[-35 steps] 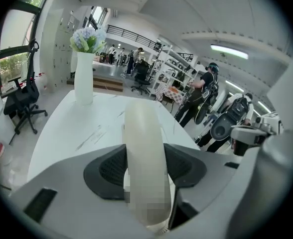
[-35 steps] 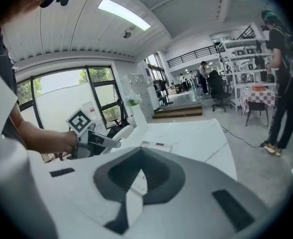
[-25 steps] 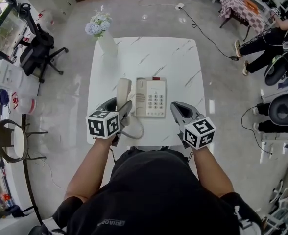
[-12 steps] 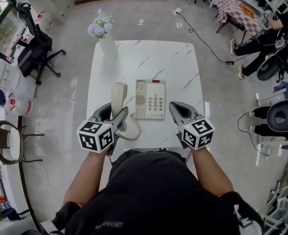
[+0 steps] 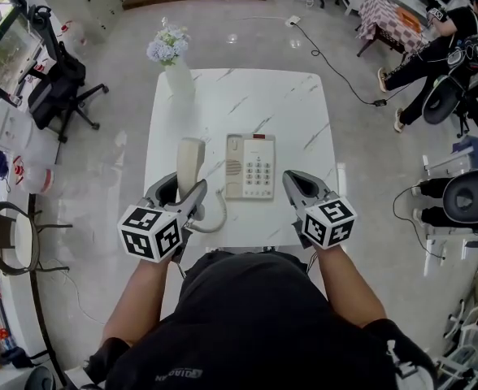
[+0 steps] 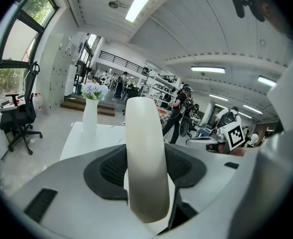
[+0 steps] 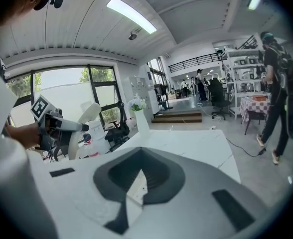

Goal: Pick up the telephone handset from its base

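The left gripper (image 5: 185,192) pinches the handset (image 5: 190,158), clear of the base (image 5: 251,166) at its nine o'clock. The right gripper (image 5: 297,184) is pressed together, empty. The next move likely calls for a steady hold that minds the cord (image 5: 220,216).

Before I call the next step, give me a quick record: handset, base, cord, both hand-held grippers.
handset: off its cradle, left of the base, sticking out ahead of the jaws
left hand-held gripper: closed on the handset
right hand-held gripper: jaws together, empty, right of the base
base: flat on the white table, keypad up
cord: loops from the handset toward the base
vase: far left corner, apart from the phone
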The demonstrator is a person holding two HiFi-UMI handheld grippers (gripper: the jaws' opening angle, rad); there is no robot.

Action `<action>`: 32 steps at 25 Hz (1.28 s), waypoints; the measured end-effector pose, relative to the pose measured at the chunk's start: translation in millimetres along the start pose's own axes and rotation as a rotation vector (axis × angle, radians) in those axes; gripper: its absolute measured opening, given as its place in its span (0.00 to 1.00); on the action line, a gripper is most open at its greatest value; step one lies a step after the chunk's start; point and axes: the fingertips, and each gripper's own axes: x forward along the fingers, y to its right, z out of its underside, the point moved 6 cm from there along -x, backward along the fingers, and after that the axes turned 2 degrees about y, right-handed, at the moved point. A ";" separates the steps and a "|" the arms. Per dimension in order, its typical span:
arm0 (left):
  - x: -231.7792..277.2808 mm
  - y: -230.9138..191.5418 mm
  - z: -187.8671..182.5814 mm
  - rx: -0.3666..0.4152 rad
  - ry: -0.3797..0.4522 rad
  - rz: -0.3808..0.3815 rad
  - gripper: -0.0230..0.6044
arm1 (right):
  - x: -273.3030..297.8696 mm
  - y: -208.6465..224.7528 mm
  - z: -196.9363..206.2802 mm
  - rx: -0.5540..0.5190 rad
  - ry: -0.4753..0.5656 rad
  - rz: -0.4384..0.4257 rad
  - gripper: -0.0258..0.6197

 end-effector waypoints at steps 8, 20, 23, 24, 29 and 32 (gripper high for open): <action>4.2 -2.4 -0.6 0.009 -0.011 0.007 0.39 | -0.4 -3.4 -1.6 -0.001 0.005 -0.014 0.04; 6.8 4.7 -7.8 0.017 -0.003 0.021 0.39 | 3.2 -0.3 -2.0 0.003 0.006 -0.015 0.04; 7.7 5.5 -7.3 0.018 -0.004 0.024 0.39 | 3.2 0.0 -1.7 0.002 0.008 -0.015 0.04; 7.7 5.5 -7.3 0.018 -0.004 0.023 0.39 | 3.2 0.1 -1.5 0.002 0.008 -0.015 0.04; 8.4 7.0 -8.8 0.019 -0.003 0.024 0.39 | 2.5 1.4 -2.6 0.002 0.008 -0.013 0.04; 9.7 7.6 -7.4 0.017 -0.008 0.025 0.39 | 3.4 1.3 -2.5 -0.002 0.004 -0.017 0.04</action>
